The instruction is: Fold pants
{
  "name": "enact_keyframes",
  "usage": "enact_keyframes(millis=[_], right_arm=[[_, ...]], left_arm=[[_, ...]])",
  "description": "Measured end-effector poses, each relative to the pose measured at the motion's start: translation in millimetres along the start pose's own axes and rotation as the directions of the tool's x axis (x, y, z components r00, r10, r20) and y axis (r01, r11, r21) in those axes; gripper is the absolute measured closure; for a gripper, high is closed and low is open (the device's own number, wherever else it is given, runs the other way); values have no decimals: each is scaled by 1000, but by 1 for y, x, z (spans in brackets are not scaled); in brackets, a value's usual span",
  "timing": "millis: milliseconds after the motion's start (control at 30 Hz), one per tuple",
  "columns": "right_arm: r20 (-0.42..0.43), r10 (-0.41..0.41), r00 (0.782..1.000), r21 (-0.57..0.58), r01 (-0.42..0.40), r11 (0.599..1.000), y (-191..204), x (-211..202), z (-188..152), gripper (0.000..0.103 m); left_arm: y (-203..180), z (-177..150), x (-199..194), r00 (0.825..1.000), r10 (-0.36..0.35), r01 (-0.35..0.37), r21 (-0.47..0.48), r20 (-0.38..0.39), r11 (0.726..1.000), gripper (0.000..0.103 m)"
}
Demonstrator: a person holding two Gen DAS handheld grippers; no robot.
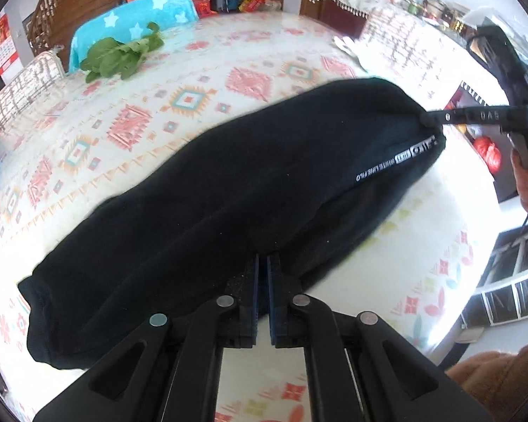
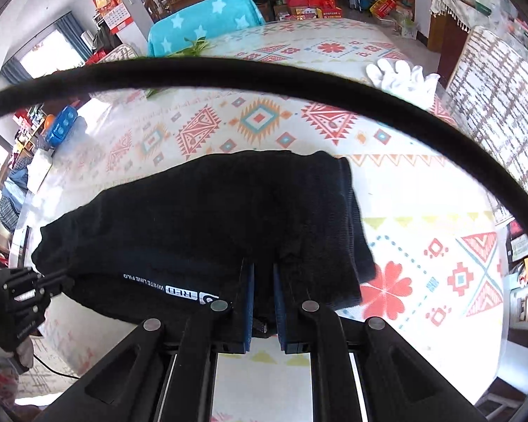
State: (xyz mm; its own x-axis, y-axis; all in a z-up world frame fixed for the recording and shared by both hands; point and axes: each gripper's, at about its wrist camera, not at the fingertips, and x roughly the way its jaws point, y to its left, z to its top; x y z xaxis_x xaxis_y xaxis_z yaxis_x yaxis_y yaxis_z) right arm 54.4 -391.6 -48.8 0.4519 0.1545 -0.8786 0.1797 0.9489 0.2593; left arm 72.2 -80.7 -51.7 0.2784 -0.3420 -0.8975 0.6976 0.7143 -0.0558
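Black pants (image 1: 228,190), folded into a long bundle with white lettering along one seam, lie across the patterned tablecloth (image 1: 193,98). My left gripper (image 1: 263,263) is at the bundle's near long edge, its jaws pressed together on the fabric. In the left wrist view my right gripper (image 1: 427,119) pinches the end by the lettering. The right wrist view shows the pants (image 2: 228,211) with my right gripper (image 2: 263,274) shut on their near edge, black cloth between the blue pads. My left gripper (image 2: 58,277) grips the far left end there.
Green leafy vegetables (image 1: 123,56) lie at the table's far side by a teal star-patterned chair cover (image 1: 133,24). White gloves (image 2: 404,77) rest at the far right. A black cable (image 2: 264,70) arcs across the right wrist view. A hand (image 1: 526,183) holds the right gripper.
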Motion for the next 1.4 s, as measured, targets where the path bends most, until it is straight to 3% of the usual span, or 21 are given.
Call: enact_keyframes(millis=[200,267,333,433,533,600,633,733,767,833,933,1000,1067,1133,1233,1267,1333,1400], right_arm=[[-63,7,998,23,-6,1000,-13,15,-14,89],[-42,38,998,55,-35,998,-18,10,-13,87],[10,66,998,87,-66,994,-25,-8,-12,85],[91,13,996,121,-24,992,-35,-36,-6,82],[116,13,993,121,-27,992,-31,-40,7,82],[93,34,995,111,-44,993,-17,-26,17,82],[78,38,996,103,-46,994,-11,-17,21,82],[16,14,1000,50,-15,999,14,20,31,82],[-10,-16,1000,42,17,999,17,32,31,82],[-59,-68,996,35,70,997,14,54,34,82],[-70,-65,995,53,69,996,6,63,32,84],[-103,-87,991,43,92,995,7,64,35,84],[-114,-156,981,9,158,987,22,59,39,82],[-68,-184,981,-49,181,982,49,45,42,82],[-22,-83,996,-115,80,990,97,33,46,82],[-25,-9,1000,-150,5,989,122,35,47,82],[-72,107,992,-204,-119,972,160,47,44,82],[-151,206,967,-267,-240,933,209,68,40,82]], left_arm=[[-4,-15,22,997,20,-23,-41,-71,999,95],[6,-20,12,998,2,-6,-73,-58,997,87],[21,-26,-3,999,-14,10,-117,-39,993,63],[51,-34,-27,1000,-26,28,-215,14,976,59],[96,-35,-36,998,-7,33,-386,68,922,59],[126,-34,-35,995,40,13,-495,96,869,59],[143,-35,-32,993,68,0,-558,101,830,59],[181,-41,-16,991,115,-41,-671,66,741,59],[189,-43,-9,991,128,-67,-683,39,727,59],[193,-48,5,994,112,-70,-683,17,727,62],[182,-44,7,986,166,-134,-604,-3,785,62],[178,-44,5,985,175,-144,-581,-2,801,62],[178,-53,-5,990,135,-85,-599,40,796,62],[178,-66,-21,989,120,-37,-639,88,768,59],[184,-88,-39,984,119,9,-705,133,709,57],[185,-95,-42,983,129,5,-725,129,688,57],[191,-108,-46,983,138,4,-759,124,652,57],[193,-117,-49,982,144,-1,-770,118,638,57]])
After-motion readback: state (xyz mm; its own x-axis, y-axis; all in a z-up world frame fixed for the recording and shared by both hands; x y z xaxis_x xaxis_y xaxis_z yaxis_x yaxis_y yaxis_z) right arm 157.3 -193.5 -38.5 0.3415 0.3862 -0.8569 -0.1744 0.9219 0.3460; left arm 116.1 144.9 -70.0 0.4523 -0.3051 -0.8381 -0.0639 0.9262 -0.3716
